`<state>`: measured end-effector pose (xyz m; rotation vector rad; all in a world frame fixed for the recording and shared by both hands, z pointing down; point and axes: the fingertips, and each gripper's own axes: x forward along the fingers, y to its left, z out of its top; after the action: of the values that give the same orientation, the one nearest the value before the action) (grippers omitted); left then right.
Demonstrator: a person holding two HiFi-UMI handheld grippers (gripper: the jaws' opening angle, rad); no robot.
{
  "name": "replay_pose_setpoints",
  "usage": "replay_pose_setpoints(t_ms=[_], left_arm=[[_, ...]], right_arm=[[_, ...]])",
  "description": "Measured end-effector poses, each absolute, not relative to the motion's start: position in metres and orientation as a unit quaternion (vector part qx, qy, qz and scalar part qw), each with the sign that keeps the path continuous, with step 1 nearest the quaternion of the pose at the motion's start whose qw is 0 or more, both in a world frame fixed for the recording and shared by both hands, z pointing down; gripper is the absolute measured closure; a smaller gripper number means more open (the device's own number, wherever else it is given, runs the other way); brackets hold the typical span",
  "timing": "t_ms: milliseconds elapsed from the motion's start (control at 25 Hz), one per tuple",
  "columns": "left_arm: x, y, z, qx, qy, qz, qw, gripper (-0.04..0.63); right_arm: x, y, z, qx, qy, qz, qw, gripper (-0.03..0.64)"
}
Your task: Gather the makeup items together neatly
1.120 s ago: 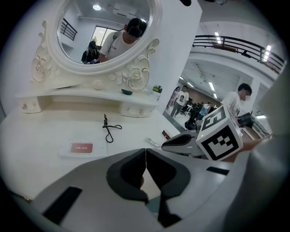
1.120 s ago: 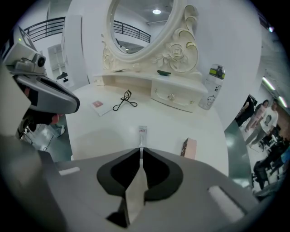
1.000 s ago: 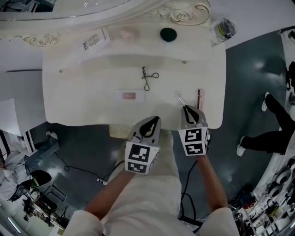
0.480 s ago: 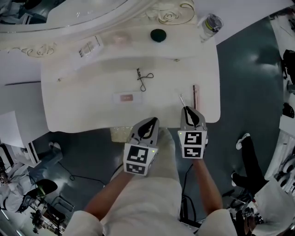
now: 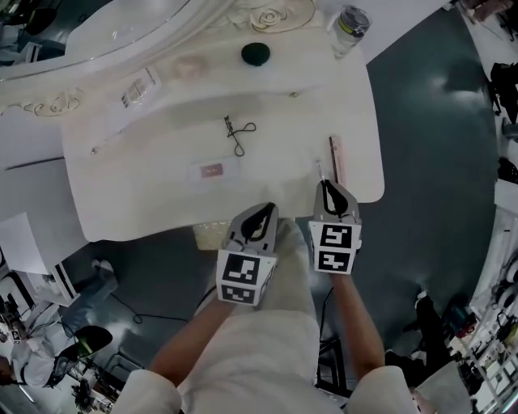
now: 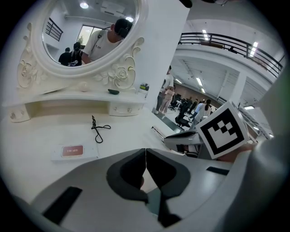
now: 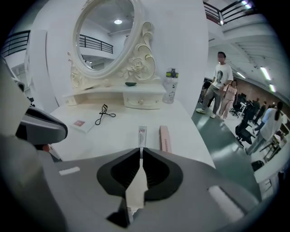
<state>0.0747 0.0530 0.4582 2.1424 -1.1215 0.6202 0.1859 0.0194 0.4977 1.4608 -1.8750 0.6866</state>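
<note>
Right gripper is clamped tight on a thin white tube. It's pinched partway along: one bit pokes out past the jaw tips toward the back of the table, and the rest runs back between the jaws. The tube sits over the right front part of the white vanity table, but I honestly can't tell if its far end touches the top or is just off it.

Just beside the tube, on its right and lined up the same way, a slim pink stick lies flat near the table's right edge.

Left gripper has nothing in it, with the jaws squeezed together and only bare table showing past them. It hangs at the front edge of the table, right next to the other gripper.

The rest of the makeup is spread out. A black eyelash curler lies around the middle of the table, well apart from the tube. A flat white box with a reddish label sits a bit left of it and closer to the front.

Up on the raised back shelf there's a dark green round thing, plus a clear bottle with a yellow-green band at the right end. The oval mirror in its carved white frame stands behind all that.
</note>
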Motion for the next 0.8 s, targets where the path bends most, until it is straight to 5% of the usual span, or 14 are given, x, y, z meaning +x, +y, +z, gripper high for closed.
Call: replay_pose_setpoints(t_ms=[800], left_arm=[[0.081, 0.051, 0.472, 0.813, -0.416, 0.249, 0.322, 0.584]], right_arm=[[0.185, 0.021, 0.527, 0.57, -0.685, 0.302, 0.339, 0.592]])
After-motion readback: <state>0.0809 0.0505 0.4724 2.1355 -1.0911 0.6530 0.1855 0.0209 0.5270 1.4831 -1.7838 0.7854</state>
